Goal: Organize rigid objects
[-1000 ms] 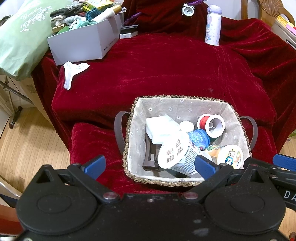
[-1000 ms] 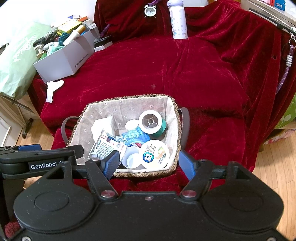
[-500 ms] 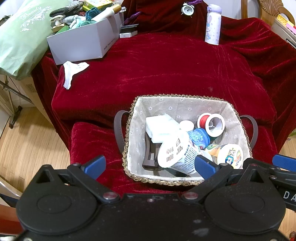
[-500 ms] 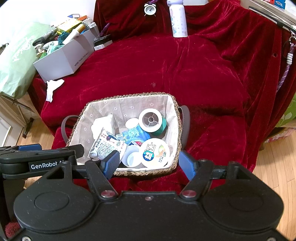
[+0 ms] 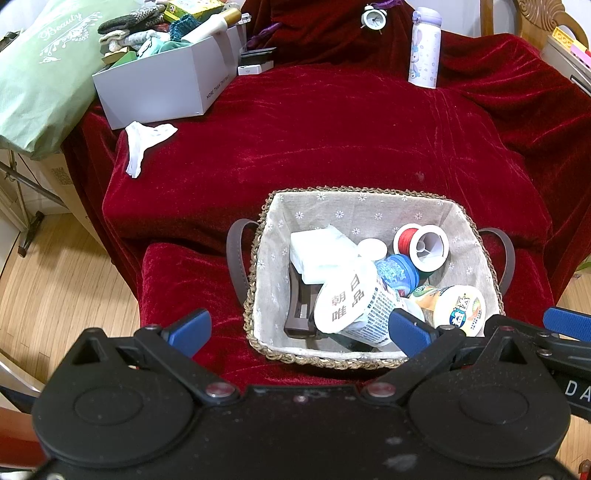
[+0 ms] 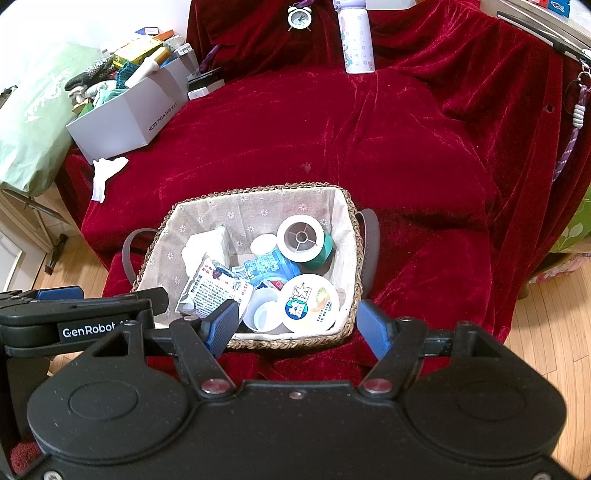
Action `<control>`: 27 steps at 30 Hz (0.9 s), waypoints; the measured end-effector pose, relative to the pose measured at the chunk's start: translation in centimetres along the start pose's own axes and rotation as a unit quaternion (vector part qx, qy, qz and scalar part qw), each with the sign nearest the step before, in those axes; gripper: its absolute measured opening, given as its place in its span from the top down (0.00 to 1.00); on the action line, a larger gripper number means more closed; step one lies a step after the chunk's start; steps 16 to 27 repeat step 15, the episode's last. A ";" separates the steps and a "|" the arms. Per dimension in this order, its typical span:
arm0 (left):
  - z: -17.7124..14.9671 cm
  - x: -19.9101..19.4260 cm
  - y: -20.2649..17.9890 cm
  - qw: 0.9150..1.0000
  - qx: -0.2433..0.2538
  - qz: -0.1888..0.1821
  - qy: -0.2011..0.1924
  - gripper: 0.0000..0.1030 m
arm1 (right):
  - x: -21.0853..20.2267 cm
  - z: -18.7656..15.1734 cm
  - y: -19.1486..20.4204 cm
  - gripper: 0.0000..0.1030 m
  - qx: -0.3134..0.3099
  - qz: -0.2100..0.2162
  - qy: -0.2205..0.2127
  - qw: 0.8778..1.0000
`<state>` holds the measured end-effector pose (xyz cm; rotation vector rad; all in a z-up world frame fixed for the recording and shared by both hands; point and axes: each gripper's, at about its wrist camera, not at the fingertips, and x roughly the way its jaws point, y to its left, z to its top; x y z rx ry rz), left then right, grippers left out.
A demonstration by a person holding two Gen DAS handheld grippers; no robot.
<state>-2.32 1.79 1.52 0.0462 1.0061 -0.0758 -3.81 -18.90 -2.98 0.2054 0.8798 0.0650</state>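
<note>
A woven basket [image 5: 258, 280] with a floral cloth lining stands at the near edge of the red-draped table; it also shows in the right wrist view [image 6: 354, 236]. It holds a white cup with printed characters [image 5: 351, 302], a red thread spool [image 5: 421, 243], a blue jar [image 5: 397, 271], a round-lidded tub [image 5: 460, 306] and a white packet [image 5: 317, 249]. My left gripper [image 5: 299, 328] is open and empty, just short of the basket's near rim. My right gripper [image 6: 297, 325] is open and empty at the same rim.
A grey box [image 5: 162, 81] full of clothes and items stands at the back left, a white cloth scrap [image 5: 142, 138] before it. A white patterned bottle [image 5: 424, 48] and a small alarm clock [image 5: 373, 16] stand at the back. Wooden floor lies below on both sides.
Both views have shifted only slightly; the basket sits a touch higher in the right wrist view. Both grippers remain open and empty.
</note>
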 end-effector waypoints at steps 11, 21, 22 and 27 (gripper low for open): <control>-0.1 0.1 0.0 1.000 0.000 -0.001 0.002 0.01 | 0.1 0.0 -0.1 0.32 0.001 0.001 0.002 1.000; -0.1 0.2 0.1 1.000 0.001 -0.001 0.002 0.01 | 0.1 -0.1 0.0 0.30 0.001 0.000 0.000 1.000; -0.1 0.2 0.1 1.000 0.001 -0.001 0.002 0.01 | 0.1 -0.1 0.0 0.30 0.001 0.000 0.000 1.000; -0.1 0.2 0.1 1.000 0.001 -0.001 0.002 0.01 | 0.1 -0.1 0.0 0.30 0.001 0.000 0.000 1.000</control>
